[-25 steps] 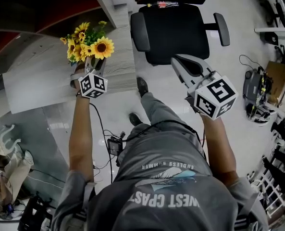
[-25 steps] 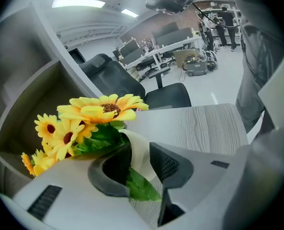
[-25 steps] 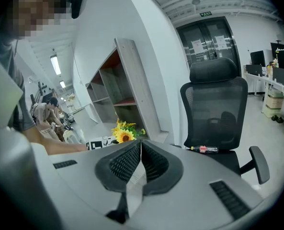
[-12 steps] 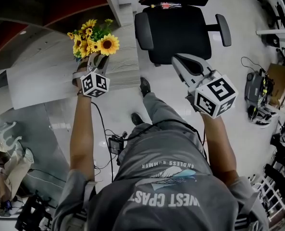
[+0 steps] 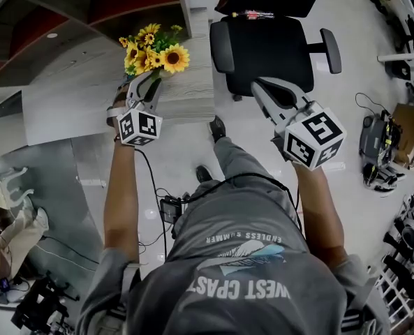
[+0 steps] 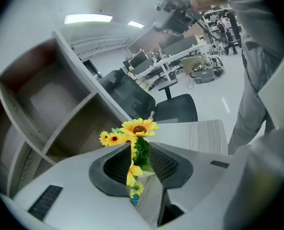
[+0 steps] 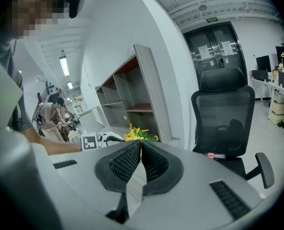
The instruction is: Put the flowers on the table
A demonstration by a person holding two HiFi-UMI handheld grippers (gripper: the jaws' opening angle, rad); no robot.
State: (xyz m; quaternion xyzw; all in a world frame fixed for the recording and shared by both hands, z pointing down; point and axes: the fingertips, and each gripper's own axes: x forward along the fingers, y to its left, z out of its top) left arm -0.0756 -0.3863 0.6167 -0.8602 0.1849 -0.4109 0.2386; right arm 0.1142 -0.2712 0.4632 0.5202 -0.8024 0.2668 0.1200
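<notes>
Hovering over the table [image 5: 67, 107], the flowers [image 5: 156, 49] are being held by the left gripper [image 5: 145, 84]. Its jaws are being pressed on the green stems just below the yellow heads, as the left gripper view is showing. The bunch is being held upright above the table's near corner, beside the black chair [image 5: 266, 47]; whether its base is touching the wood cannot be told. The right gripper [image 5: 261, 88] is being held well apart, in front of the chair, with its jaws clenched on nothing. The placing step is judged to be in hand — next the bunch is to be lowered onto the tabletop and settled, and only then are the jaws to be parted, gently, so that nothing is tipped.
</notes>
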